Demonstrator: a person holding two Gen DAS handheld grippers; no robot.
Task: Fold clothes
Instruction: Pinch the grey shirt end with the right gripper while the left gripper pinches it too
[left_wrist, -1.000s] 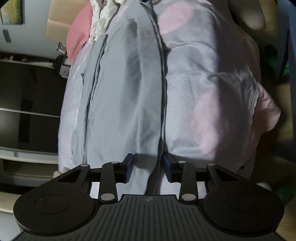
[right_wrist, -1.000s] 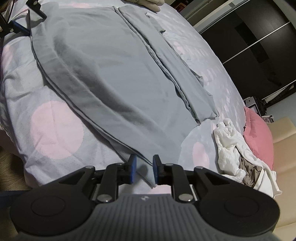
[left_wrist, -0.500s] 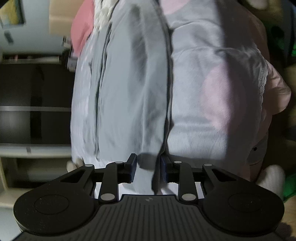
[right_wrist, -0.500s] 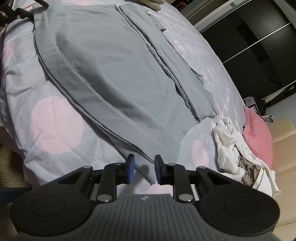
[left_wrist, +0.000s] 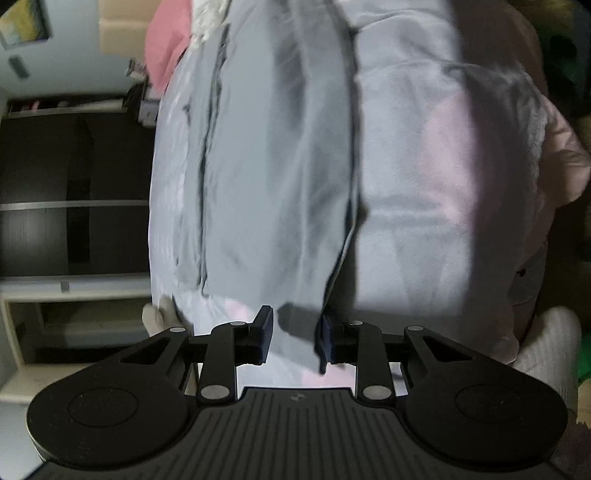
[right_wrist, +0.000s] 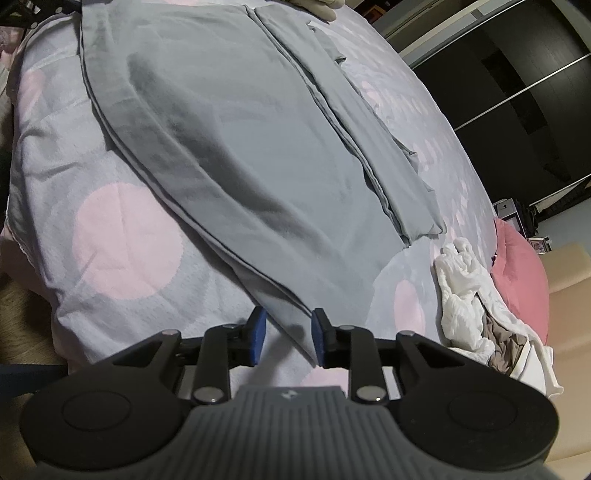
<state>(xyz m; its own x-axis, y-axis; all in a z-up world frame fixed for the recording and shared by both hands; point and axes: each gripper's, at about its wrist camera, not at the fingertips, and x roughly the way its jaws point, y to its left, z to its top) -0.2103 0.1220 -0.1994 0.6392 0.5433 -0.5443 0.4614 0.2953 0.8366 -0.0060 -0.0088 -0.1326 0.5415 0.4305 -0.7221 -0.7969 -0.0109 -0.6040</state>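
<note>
A grey garment (right_wrist: 258, 155) lies spread on the bed, with one side folded over into a long strip (right_wrist: 369, 147). It also shows in the left wrist view (left_wrist: 266, 184). My right gripper (right_wrist: 284, 341) is open, its jaws astride the garment's near corner. My left gripper (left_wrist: 295, 339) is open at the garment's other end, with the garment's edge lying between its jaws. The left view is blurred.
The bed cover (right_wrist: 125, 240) is grey with pink dots. A white and brown heap of clothes (right_wrist: 476, 310) and a pink pillow (right_wrist: 521, 280) lie at the right. Dark wardrobe doors (left_wrist: 66, 184) stand beyond the bed. A gloved hand (right_wrist: 317, 5) rests at the far edge.
Both grippers have opened wider. The left gripper has shifted so the garment's edge now lies between its jaws; the right has stayed at the near corner.
</note>
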